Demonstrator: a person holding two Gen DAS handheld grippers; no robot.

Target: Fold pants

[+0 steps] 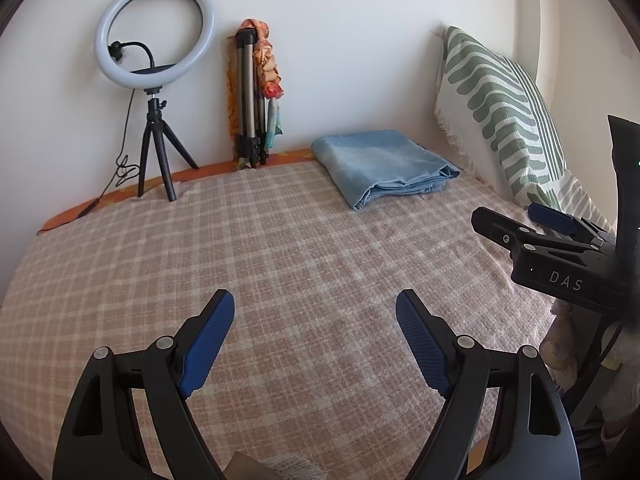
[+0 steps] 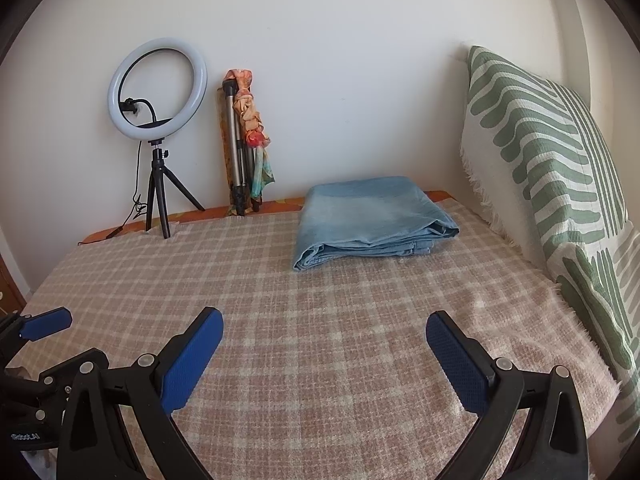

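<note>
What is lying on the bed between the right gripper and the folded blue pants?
Nothing: between the right gripper and the folded pants there is only bare checked blanket, as the right wrist view shows.

A bedroom at home — a bed under a checked blanket [image 2: 320,320], a green-patterned pillow [image 2: 548,152] against the wall, a ring light [image 2: 158,84] and folded tripod [image 2: 236,152] behind.

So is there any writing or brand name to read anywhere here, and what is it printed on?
"DAS": white letters on the black body of the right tool, seen from the left wrist view.
A small white label on the black body of the left tool, at the lower left corner of the right wrist view: too blurred to read.
Nothing else carries text.
</note>
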